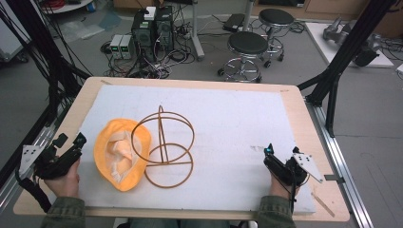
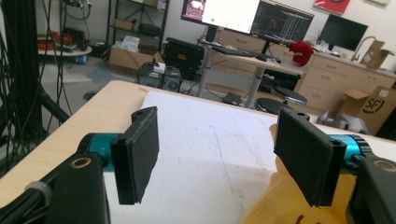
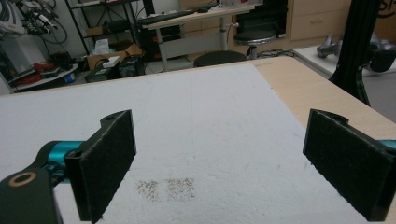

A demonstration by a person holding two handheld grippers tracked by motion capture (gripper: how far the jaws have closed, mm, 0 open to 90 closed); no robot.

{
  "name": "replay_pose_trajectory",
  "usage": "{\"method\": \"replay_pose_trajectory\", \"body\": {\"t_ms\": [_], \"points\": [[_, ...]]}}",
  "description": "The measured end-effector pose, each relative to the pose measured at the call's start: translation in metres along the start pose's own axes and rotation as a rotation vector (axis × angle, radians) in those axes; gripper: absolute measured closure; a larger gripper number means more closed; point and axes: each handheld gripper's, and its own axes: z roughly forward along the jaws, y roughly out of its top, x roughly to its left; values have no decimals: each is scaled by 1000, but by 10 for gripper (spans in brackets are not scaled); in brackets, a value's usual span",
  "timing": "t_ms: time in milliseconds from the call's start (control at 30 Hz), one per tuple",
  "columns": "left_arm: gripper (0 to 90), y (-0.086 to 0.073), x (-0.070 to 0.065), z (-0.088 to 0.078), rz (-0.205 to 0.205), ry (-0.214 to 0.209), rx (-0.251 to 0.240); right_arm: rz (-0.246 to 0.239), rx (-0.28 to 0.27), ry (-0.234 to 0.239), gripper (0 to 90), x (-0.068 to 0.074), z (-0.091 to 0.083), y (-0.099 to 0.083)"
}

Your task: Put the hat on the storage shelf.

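In high view: wire stand [image 1: 163, 147] beside yellow hat [image 1: 119, 154]; gripper views lack stand.

High view overhead; gripper views low, forward — share white mat [image 1: 228, 123].

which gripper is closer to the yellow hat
Left. The left gripper sits open just off the yellow hat's left edge; the right gripper is open far across the white mat, beyond the wire stand.
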Motion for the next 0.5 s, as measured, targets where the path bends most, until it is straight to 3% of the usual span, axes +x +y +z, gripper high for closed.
{"method": "replay_pose_trajectory", "body": {"t_ms": [267,400,500], "points": [[295,15,1,11,13,-53,35,-1,-2,1,84,0,0,0],[311,24,0,20,-24,-128,67,-4,-3,3,84,0,0,0],[312,29,-5,24,-9,-133,75,-3,-3,3,84,0,0,0]]}}
